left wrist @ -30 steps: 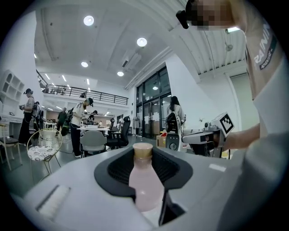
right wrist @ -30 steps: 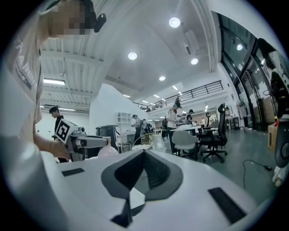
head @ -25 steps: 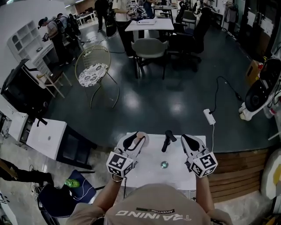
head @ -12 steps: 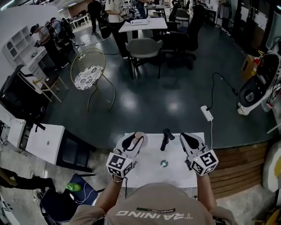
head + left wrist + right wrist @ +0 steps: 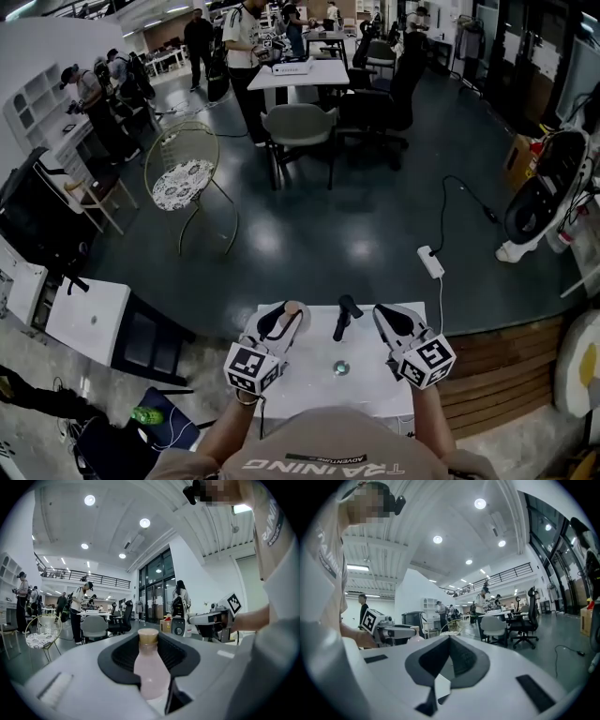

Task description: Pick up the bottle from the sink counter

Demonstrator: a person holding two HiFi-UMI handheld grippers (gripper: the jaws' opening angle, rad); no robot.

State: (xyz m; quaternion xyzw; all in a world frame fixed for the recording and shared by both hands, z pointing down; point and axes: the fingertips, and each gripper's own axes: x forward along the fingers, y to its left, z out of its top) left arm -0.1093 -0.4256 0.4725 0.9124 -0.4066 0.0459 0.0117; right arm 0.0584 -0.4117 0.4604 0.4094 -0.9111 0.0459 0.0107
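Note:
A pale pink bottle (image 5: 151, 670) with a tan cap stands upright between the dark pads of my left gripper (image 5: 150, 663), which is shut on its body. In the head view the left gripper (image 5: 281, 322) hovers over the left part of the white sink counter (image 5: 305, 380), and the bottle's top (image 5: 294, 308) pokes out past its jaws. My right gripper (image 5: 395, 322) is over the counter's right side. In its own view the right gripper (image 5: 449, 660) has its jaws meeting with nothing between them.
A black faucet (image 5: 344, 316) stands between the two grippers, with a round drain (image 5: 341, 367) just before it. Beyond the counter lies dark floor with a power strip (image 5: 428, 262), a wire chair (image 5: 192, 178), tables, office chairs and several people.
The head view has shifted a little, so the room sits lower in the frame. Both grippers keep their places over the counter, and the left one still holds the bottle.

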